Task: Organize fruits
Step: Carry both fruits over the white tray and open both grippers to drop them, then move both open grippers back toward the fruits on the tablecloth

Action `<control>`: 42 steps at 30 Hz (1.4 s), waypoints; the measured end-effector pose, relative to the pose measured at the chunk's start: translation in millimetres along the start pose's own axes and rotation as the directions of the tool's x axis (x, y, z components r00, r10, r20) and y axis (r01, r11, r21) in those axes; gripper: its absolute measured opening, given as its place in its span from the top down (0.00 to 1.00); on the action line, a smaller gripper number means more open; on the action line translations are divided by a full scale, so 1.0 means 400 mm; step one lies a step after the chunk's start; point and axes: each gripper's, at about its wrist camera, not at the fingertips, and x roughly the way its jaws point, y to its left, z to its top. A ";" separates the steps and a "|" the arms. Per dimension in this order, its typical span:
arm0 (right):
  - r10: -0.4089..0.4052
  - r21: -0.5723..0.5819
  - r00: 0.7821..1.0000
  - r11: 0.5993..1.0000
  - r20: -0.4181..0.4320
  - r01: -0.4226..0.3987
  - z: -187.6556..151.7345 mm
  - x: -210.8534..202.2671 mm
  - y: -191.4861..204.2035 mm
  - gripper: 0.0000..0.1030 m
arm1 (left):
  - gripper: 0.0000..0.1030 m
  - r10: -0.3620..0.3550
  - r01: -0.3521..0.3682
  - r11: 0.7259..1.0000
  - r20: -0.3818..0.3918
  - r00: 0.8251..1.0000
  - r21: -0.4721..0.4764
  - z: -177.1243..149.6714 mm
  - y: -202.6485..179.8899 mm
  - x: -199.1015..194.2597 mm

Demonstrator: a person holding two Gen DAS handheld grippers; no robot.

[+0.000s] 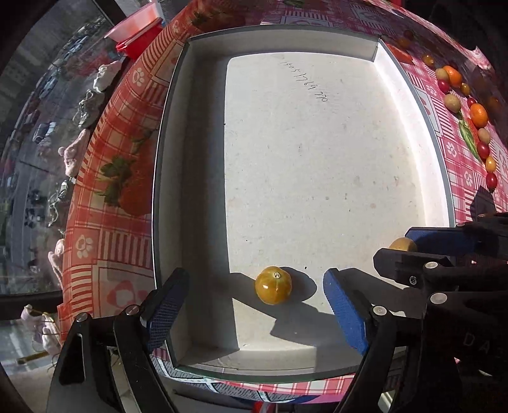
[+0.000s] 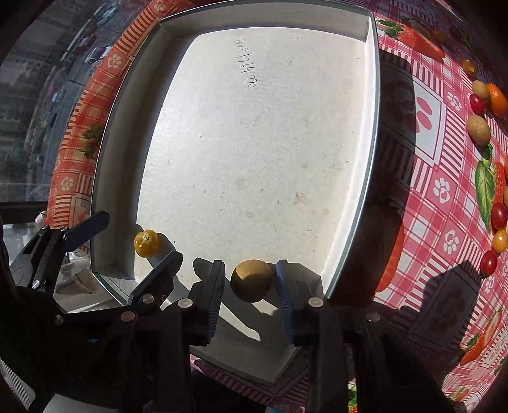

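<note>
A shallow white box (image 1: 165,165) (image 2: 120,104) lies on the checked tablecloth. A small yellow tomato (image 1: 273,285) (image 2: 146,243) rests on the box floor near its front edge. My left gripper (image 1: 254,305) (image 2: 123,244) is open, its fingers either side of that tomato, not touching it. My right gripper (image 2: 250,282) stands to its right, the blue pads beside a brownish-yellow round fruit (image 2: 251,280) (image 1: 402,244); a small gap shows on the left. Loose fruits (image 1: 457,95) (image 2: 482,127) lie in a row on the cloth right of the box.
A red container (image 1: 139,28) stands at the back left beyond the box. The table edge runs along the left, with a window and street below. Handwritten digits (image 1: 303,81) mark the box floor.
</note>
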 end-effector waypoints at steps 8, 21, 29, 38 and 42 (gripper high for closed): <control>0.068 0.026 0.995 0.997 0.078 -0.070 0.019 -0.087 -0.004 0.21 | 0.15 0.011 -0.011 1.000 0.008 1.000 0.012 0.018 -0.002 -0.036; -0.026 0.277 0.984 0.961 0.176 -0.024 -0.078 -0.209 -0.211 0.21 | 0.15 -0.064 0.048 0.985 0.096 0.993 0.166 0.089 -0.159 -0.150; -0.103 0.463 0.982 0.886 0.158 0.019 -0.183 -0.265 -0.436 0.21 | 0.15 -0.125 0.090 0.958 0.116 0.985 0.271 0.149 -0.329 -0.202; -0.140 0.521 0.970 0.853 0.197 0.017 -0.165 -0.306 -0.568 0.21 | 0.15 -0.137 0.097 0.953 0.124 0.983 0.286 0.257 -0.447 -0.175; -0.167 0.512 0.959 0.859 0.228 0.027 -0.105 -0.328 -0.605 0.22 | 0.16 -0.133 0.096 0.963 0.138 0.981 0.252 0.323 -0.467 -0.147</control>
